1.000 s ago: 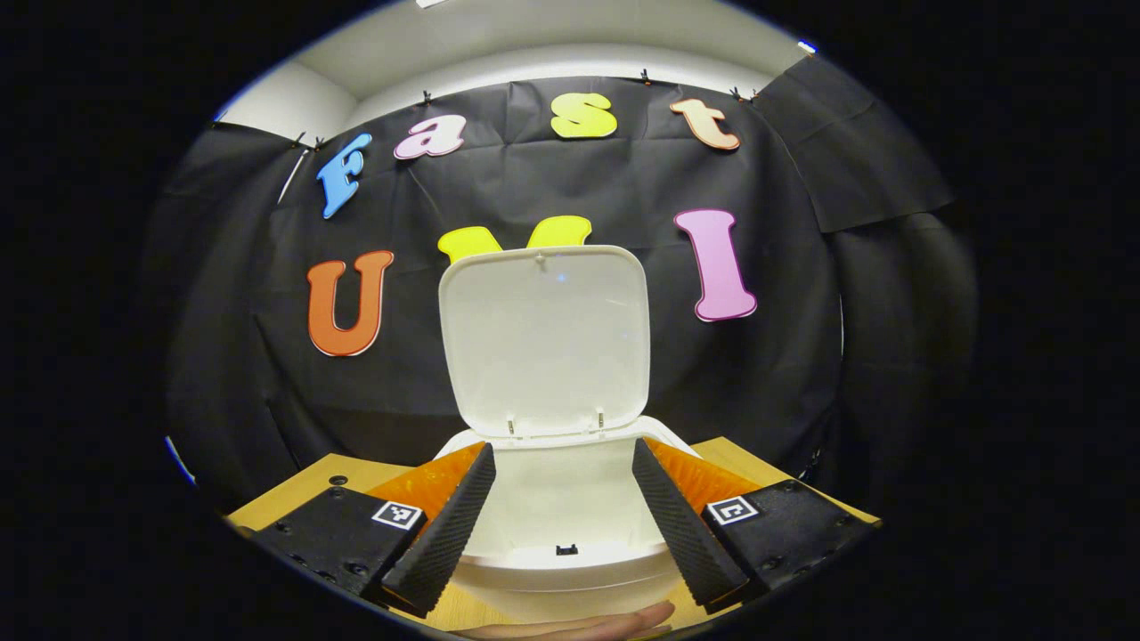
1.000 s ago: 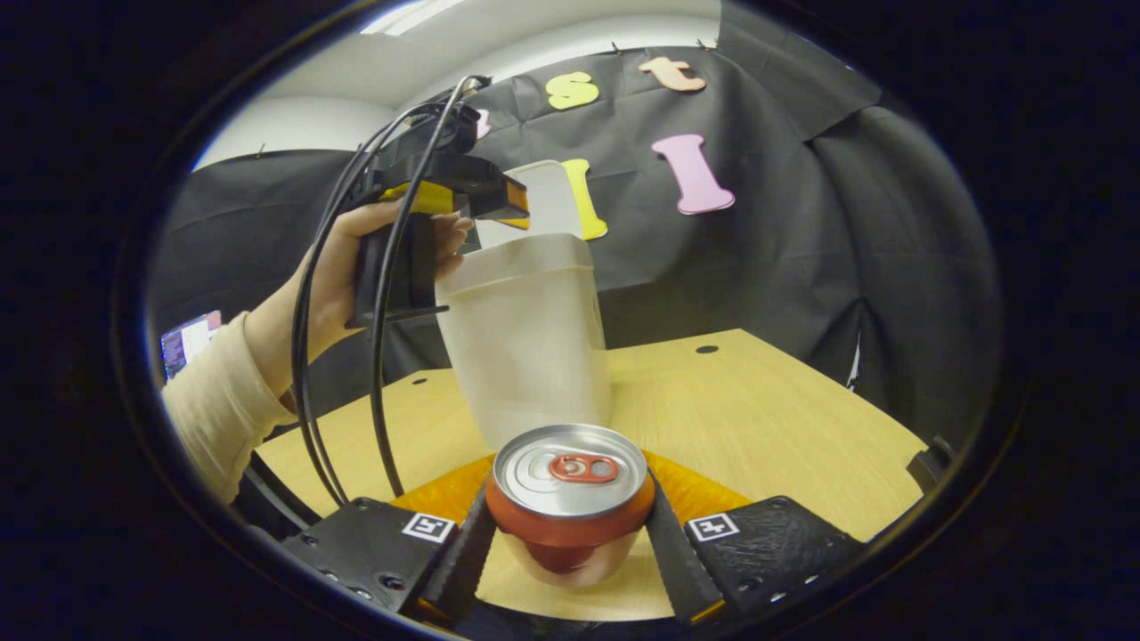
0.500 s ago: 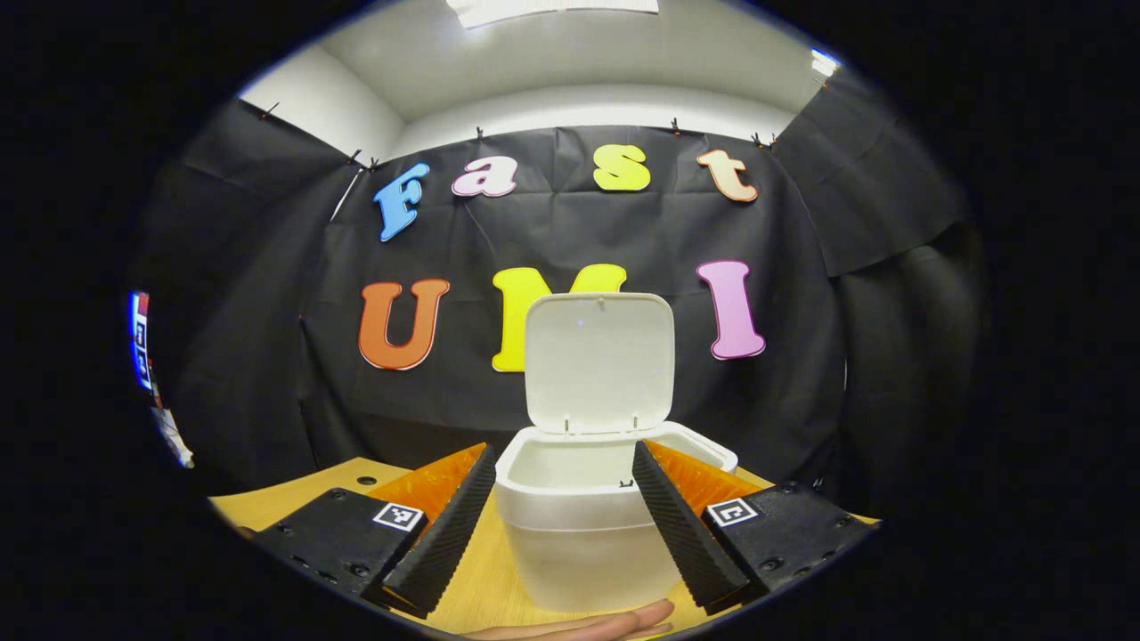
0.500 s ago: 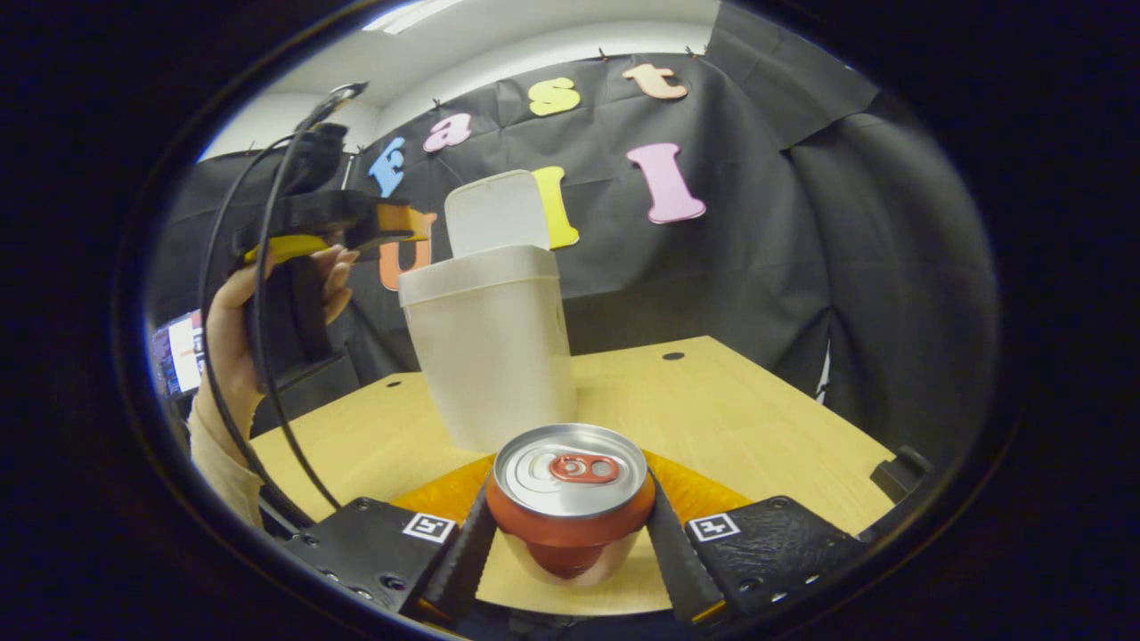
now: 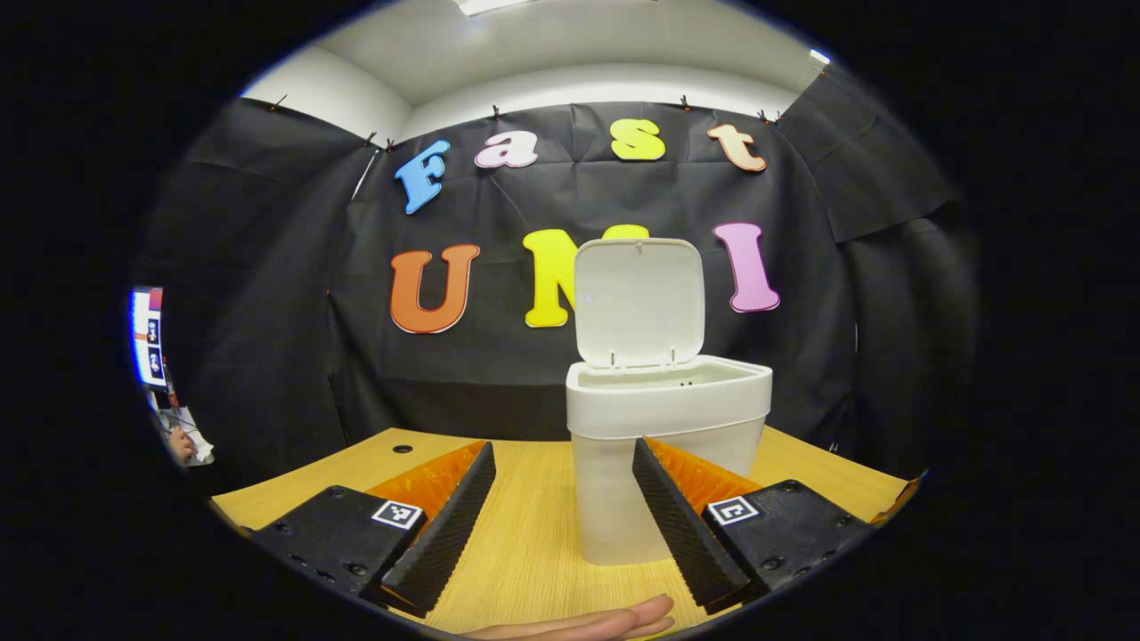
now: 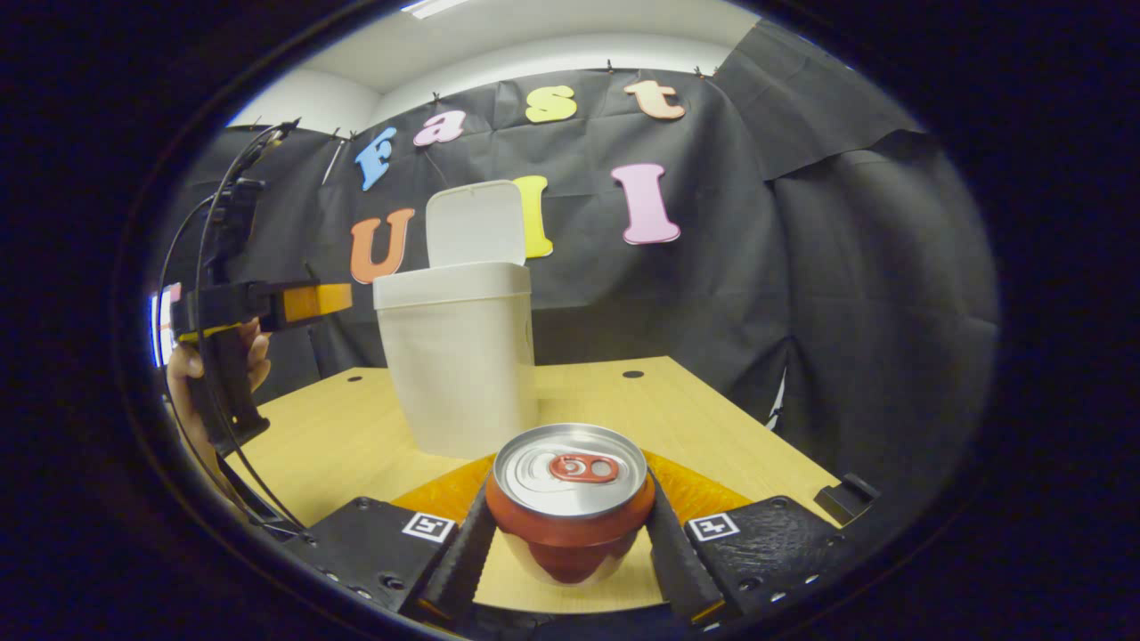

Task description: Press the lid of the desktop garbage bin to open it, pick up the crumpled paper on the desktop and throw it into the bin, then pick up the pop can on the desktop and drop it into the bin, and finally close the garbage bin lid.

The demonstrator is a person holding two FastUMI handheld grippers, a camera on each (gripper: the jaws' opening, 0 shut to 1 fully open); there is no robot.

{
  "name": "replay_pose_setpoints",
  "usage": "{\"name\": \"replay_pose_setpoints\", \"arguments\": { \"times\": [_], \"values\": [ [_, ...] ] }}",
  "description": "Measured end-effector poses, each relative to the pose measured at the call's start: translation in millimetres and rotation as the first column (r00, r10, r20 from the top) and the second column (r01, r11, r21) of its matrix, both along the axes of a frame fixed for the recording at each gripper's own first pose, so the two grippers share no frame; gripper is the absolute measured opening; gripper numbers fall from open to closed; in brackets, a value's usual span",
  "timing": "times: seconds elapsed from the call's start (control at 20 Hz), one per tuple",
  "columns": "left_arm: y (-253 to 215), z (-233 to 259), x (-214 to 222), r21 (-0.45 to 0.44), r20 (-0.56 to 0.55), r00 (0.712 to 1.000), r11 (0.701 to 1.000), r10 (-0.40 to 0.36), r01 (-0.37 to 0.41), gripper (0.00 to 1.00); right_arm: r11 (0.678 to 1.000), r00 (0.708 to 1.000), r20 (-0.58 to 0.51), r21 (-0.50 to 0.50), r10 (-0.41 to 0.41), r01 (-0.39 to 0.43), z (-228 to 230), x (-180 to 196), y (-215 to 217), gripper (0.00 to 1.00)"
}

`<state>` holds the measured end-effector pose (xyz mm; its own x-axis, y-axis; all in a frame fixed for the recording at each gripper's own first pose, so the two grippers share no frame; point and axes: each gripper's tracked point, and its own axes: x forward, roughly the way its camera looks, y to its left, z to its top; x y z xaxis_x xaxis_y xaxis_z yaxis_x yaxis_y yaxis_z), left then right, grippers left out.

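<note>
The light came from a ceiling lamp up at the top, and it was bright and even, so the white bin and the wooden table looked clear with only soft shadows under them. The shiny top of the pop can had a little white glare on it. Both pictures were sharp in the middle, but the round lens bent the walls and the far edge of the table into curves, and things near the rim looked squashed and a bit fuzzy.
</note>
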<state>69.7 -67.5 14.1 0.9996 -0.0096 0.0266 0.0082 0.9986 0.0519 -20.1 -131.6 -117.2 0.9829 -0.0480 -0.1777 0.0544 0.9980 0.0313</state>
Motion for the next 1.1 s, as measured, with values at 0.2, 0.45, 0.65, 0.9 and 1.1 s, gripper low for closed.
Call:
{"name": "replay_pose_setpoints", "arguments": {
  "times": [0.2,0.45,0.65,0.9,1.1],
  "values": [
    [16,0,-21,0.015,0.037,0.999,1.0,0.006,-0.007,1.0,1.0,1.0,0.021,-0.013,0.014,-0.013,22,-5,14,0.8],
    [27,0,-35,0.031,0.045,0.999,1.0,0.001,-0.002,1.0,0.999,0.999,0.019,-0.022,0.042,-0.041,54,-5,37,0.8],
    [35,-10,-39,0.0,0.006,1.0,1.0,-0.015,0.015,0.95,0.995,0.996,0.02,-0.064,0.083,-0.081,82,-5,61,0.8],
    [54,-15,-39,-0.005,0.005,1.0,1.0,-0.003,0.003,1.0,0.987,0.993,0.073,-0.141,0.094,-0.083,130,5,78,0.8],
    [73,-17,-37,-0.031,-0.009,1.0,0.999,0.01,-0.01,1.0,0.981,0.99,0.096,-0.178,0.1,-0.082,163,16,91,0.8]
  ]
}}
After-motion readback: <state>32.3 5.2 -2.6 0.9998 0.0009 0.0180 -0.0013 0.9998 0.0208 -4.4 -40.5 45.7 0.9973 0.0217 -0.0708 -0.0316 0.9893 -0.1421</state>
